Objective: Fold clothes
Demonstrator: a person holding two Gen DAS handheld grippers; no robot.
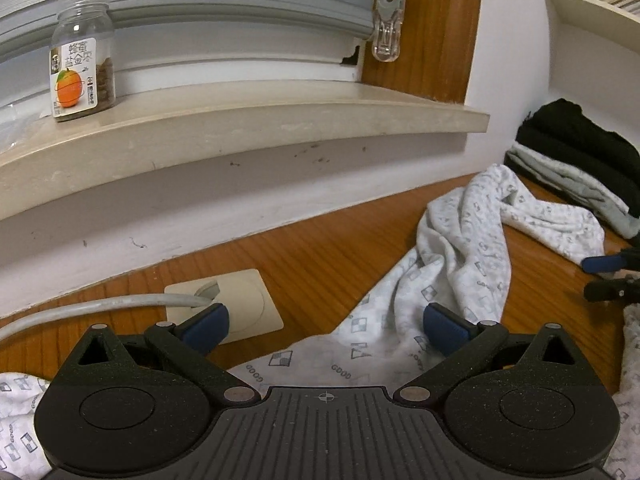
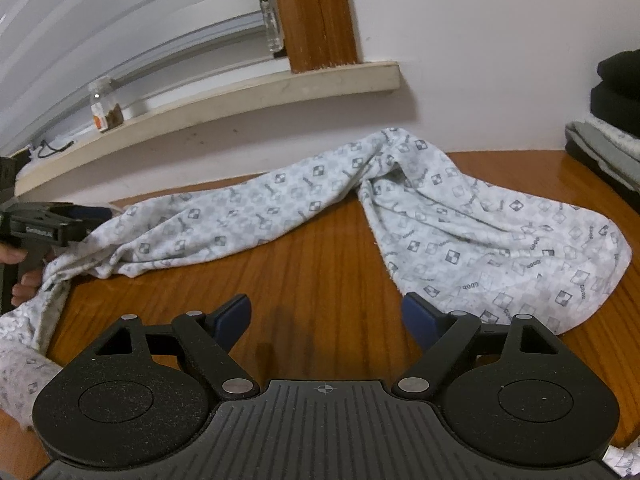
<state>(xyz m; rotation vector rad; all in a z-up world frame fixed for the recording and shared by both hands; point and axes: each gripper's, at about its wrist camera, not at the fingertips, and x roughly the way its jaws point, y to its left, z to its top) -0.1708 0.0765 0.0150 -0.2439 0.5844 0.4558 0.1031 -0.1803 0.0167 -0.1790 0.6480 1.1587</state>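
A white patterned garment lies crumpled across the wooden desk below a windowsill. The left tongs are spread wide over its edge; the right tongs stand apart above bare wood, gripping nothing.

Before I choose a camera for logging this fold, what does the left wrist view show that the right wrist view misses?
Only the left wrist view shows the cable cover plate with its grey cable, and the blind-cord clip. Only the right wrist view shows the patterned garment spread across the wooden table, plus a hand on the left gripper. Both show the jar on the sill, the folded clothes pile, and open fingers.
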